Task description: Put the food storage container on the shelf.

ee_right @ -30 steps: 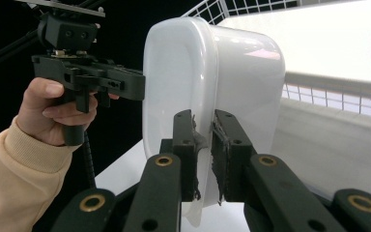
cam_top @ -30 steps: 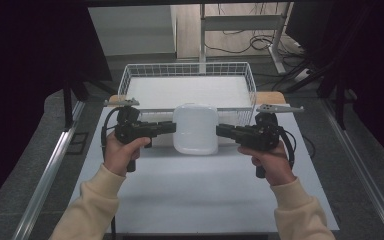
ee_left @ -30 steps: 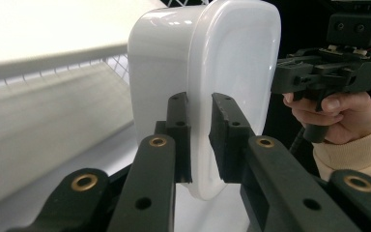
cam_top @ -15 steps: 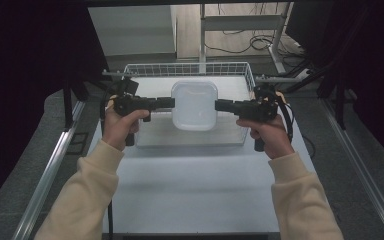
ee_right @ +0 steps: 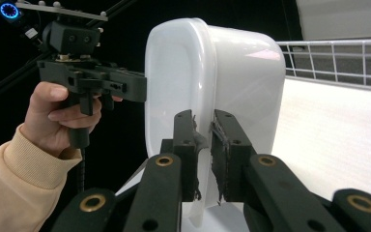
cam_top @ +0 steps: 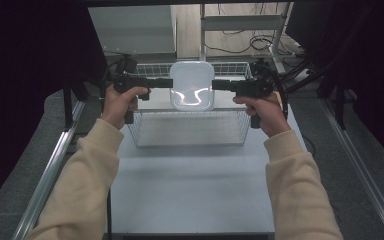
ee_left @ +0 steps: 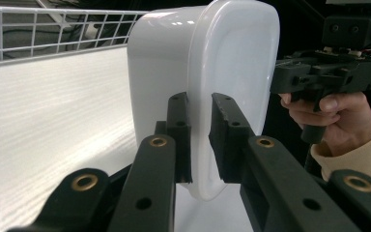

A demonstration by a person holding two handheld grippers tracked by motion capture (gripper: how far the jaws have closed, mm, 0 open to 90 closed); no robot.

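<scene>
Work in hand: a white plastic tub [cam_top: 191, 86] is carried by both tongs above a wire basket [cam_top: 187, 127] on the tabletop [cam_top: 190, 190].
Left tongs [cam_top: 169, 83]: clamped on the tub's rim at its left edge; in the left gripper view the jaws [ee_left: 198, 140] pinch the thin lip from either side, one inside the tub, one outside.
Right tongs [cam_top: 216, 84]: likewise closed on the rim at the opposite edge; the right gripper view shows the jaws [ee_right: 204, 154] nipping the lip.
Tub's place: between the two tongs, tilted up on edge so its open side faces the person, clear of the basket floor below.
Handling, as a judgement: looks light and hollow, fairly stiff yet thin-walled, so the rim may flex under a hard squeeze. The glossy plastic seems slippery; it could pivot between the two pinch points.
Where to hold: the rolled rim at mid-side, opposite each other, as now, keeps it balanced.
</scene>
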